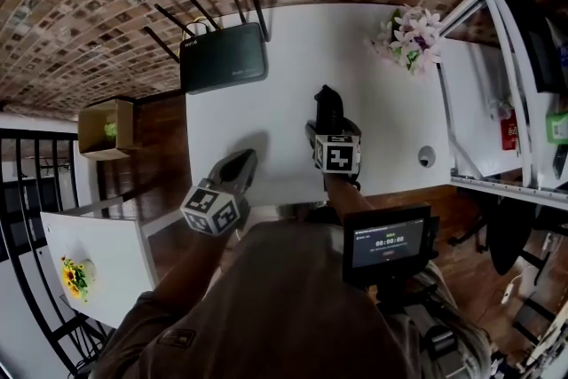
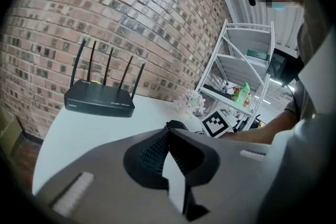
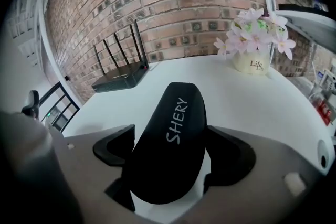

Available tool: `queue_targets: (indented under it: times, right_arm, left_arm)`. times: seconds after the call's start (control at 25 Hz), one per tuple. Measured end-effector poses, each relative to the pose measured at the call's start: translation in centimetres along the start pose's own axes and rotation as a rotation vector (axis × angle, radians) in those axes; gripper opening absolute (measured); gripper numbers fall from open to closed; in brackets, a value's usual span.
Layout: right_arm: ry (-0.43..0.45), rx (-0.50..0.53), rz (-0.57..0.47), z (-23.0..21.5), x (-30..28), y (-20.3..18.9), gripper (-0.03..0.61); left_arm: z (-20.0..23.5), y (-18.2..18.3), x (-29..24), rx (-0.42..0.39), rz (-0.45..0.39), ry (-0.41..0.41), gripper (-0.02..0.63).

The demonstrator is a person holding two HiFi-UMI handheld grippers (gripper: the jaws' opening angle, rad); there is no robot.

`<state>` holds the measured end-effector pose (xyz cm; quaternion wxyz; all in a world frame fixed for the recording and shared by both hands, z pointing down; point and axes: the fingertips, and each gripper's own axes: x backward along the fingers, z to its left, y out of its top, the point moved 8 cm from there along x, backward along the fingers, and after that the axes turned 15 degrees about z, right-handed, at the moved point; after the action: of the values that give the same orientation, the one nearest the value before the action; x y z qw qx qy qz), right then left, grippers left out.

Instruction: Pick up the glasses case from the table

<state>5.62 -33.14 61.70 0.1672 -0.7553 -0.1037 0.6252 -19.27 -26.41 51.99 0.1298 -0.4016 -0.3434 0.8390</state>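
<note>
A black glasses case [image 1: 327, 108] [image 3: 178, 113] with the white word SHERY lies on the white table [image 1: 373, 120], toward its near edge. My right gripper [image 1: 326, 130] [image 3: 170, 138] straddles the case's near end, and both jaws touch its sides. The case rests on the table. My left gripper [image 1: 240, 162] [image 2: 168, 132] hovers at the table's near left edge, apart from the case, shut and holding nothing. In the left gripper view the case [image 2: 176, 125] peeks out just past its jaws.
A black router [image 1: 224, 58] [image 2: 100, 99] [image 3: 121, 77] with several antennas stands at the table's far left. A white pot of pink flowers [image 1: 410, 38] [image 3: 253, 57] is at the far right. A white shelf unit [image 1: 497, 102] flanks the right side; a cardboard box [image 1: 105, 127] sits left.
</note>
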Motion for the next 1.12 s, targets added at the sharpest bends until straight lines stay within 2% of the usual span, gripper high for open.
queue_targets:
  times: [0.2, 0.36, 0.56, 0.68, 0.8, 1.0, 1.12]
  right_arm:
    - [0.013, -0.008, 0.01, -0.1, 0.0, 0.2, 0.416]
    - [0.032, 0.068, 0.057, -0.3, 0.4, -0.3, 0.413]
    - [0.055, 0.136, 0.094, -0.9, 0.8, -0.6, 0.444]
    - [0.049, 0.128, 0.075, -1.0, 0.9, 0.3, 0.48]
    - [0.041, 0.103, 0.069, -1.2, 0.6, 1.3, 0.479]
    - [0.021, 0.065, 0.102, -1.6, -0.1, 1.7, 0.408]
    - [0.022, 0.066, 0.097, -1.4, -0.2, 1.7, 0.398]
  left_arm:
    - [0.0, 0.1, 0.1, 0.006, -0.007, -0.004, 0.002]
    - [-0.2, 0.1, -0.1, 0.005, -0.014, -0.017, 0.002]
    - [-0.3, 0.2, -0.5, 0.002, -0.018, -0.028, 0.002]
    - [-0.5, 0.4, -0.7, -0.002, -0.017, -0.033, 0.002]
    - [-0.5, 0.7, -0.7, -0.006, -0.02, -0.031, 0.002]
    - [0.0, 0.8, -0.3, 0.003, -0.024, -0.017, 0.002]
    - [0.3, 0.8, -0.2, 0.008, -0.026, -0.012, 0.002]
